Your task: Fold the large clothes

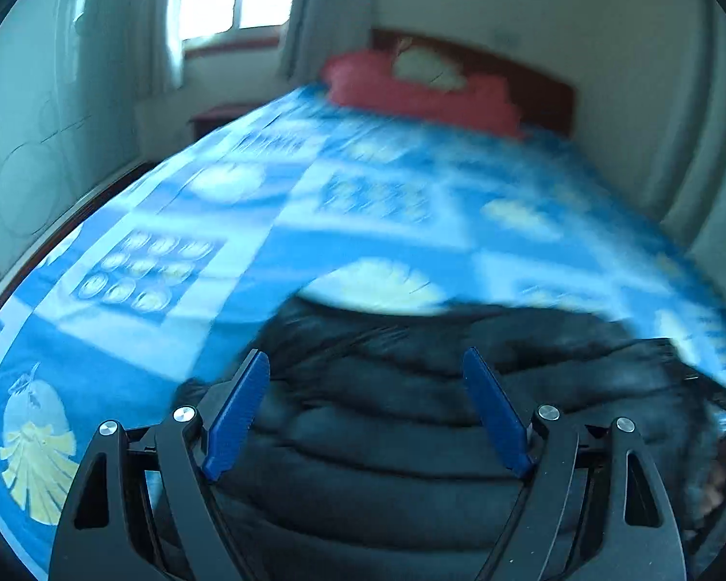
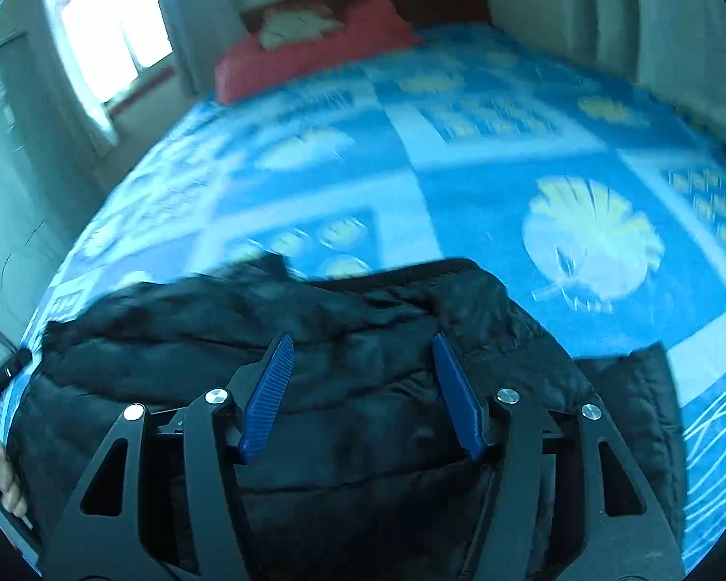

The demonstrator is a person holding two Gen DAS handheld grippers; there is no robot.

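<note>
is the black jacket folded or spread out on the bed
Partly folded: the black jacket lies bunched on the blue bedspread, one layer doubled over another, not flat.

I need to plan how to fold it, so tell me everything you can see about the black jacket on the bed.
The jacket is black, puffy and quilted in horizontal padded rows, with a slightly shiny shell. It lies rumpled and partly bunched on the blue patterned bedspread, at the near end of the bed, away from the red pillow. One section spreads out to the right. Both open hand-held grippers, left and right, hang over it; neither visibly pinches the fabric. The pictures are blurred, so zip and sleeves are unclear.
</note>
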